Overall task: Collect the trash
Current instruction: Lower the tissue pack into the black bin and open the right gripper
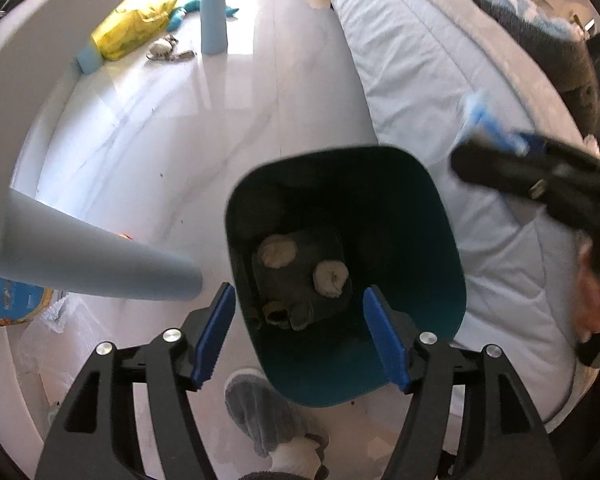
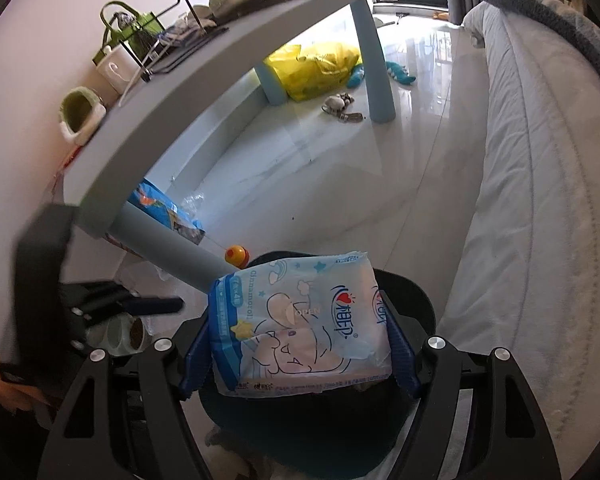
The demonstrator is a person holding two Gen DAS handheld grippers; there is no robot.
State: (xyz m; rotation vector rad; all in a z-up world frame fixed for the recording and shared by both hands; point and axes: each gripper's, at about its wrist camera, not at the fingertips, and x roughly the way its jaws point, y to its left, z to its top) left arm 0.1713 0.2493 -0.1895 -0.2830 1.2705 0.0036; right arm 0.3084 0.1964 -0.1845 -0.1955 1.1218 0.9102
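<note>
the landmark was the teal bin, standing on the pale floor between the grey table and the bed.

nearest, the left gripper hung above the bin's near rim, its blue pads spread wide with nothing between them; one pad sat outside the rim and the other over the bin's mouth. down inside the bin lay two pale crumpled wads and some darker scraps on a dark bottom. just this side of the bin was a grey slippered foot.

the right gripper was closed firmly on a blue-and-white tissue pack, pinching it at both short ends, and held it right above the bin, hiding most of the opening. how high it was above the rim could not be told. in the left view that gripper appeared blurred beyond the bin, over the edge of the bed.

the step in hand looked like the drop: the pack was carried and lined up. the next move would call for centring it over the mouth, then opening the jaws, keeping the left gripper out of the way.

beside the bin rose a table leg, with a small orange toy at its foot. well beyond the bin, a yellow bag and small scraps lay on the floor, likely later pickups.
</note>
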